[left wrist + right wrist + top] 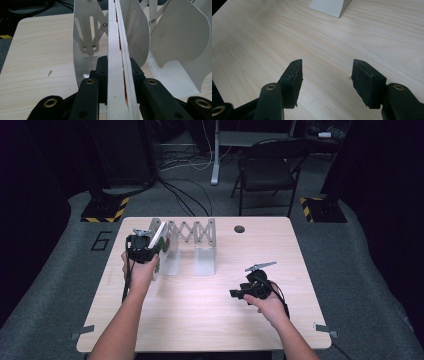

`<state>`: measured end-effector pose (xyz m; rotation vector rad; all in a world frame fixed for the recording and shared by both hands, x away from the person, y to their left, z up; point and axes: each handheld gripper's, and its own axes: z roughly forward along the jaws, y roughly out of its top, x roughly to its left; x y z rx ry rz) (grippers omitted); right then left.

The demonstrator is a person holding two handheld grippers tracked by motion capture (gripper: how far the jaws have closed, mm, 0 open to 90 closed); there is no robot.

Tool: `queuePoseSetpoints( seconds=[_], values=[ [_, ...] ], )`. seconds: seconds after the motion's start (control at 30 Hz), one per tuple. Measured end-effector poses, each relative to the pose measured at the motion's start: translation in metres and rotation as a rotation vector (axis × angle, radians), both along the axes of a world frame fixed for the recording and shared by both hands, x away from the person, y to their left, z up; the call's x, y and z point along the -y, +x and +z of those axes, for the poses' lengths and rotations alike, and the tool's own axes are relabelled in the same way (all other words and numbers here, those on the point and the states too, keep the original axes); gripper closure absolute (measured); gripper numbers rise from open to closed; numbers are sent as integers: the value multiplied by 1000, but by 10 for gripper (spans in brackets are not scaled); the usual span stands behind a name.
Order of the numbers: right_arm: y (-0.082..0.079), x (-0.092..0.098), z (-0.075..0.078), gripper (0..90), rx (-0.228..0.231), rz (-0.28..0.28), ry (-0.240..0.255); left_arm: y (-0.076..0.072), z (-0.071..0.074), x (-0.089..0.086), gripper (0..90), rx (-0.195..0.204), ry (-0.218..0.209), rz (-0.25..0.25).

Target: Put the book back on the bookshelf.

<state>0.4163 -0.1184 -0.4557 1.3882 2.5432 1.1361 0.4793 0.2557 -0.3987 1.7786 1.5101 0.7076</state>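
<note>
A thin book (157,235) with white page edges and a red cover (116,45) stands on edge, held upright in my left gripper (143,251), which is shut on it (117,63). It sits between two dividers of a white expandable metal rack (192,239) at the table's back left; the curved dividers (86,32) rise on either side of it. My right gripper (239,293) hovers low over the bare wood right of centre, open with nothing between its pads (327,75). A corner of the rack's base (329,7) lies ahead of it.
The light wood table (200,320) has a round cable hole (239,228) near its back edge. A dark folding chair (267,167) and floor cables stand beyond the table. Bare wood lies in front of the rack.
</note>
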Motion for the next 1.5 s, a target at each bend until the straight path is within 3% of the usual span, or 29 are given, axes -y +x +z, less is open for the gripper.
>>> queuePoseSetpoints(
  seconds=[0.3, 0.8, 1.13, 1.2, 1.4, 1.5],
  values=[
    [0, 0, 1, 419, -6, -5, 2, 4, -8, 1, 757, -10, -4, 24],
    [0, 1, 1, 419, 10, -9, 4, 9, -21, 8, 756, -19, 15, 22],
    [-1, 0, 1, 417, -5, -6, 3, 11, -28, 7, 756, -39, 33, 22],
    [-1, 0, 1, 417, -4, -5, 4, 10, -33, 6, 755, -24, 15, 31],
    [0, 0, 0, 417, 4, 1, 1, 9, -40, 3, 753, -47, 13, 26],
    [-1, -2, 0, 417, 2, -6, 5, 9, -40, 3, 753, -54, 37, 8]
  ],
)
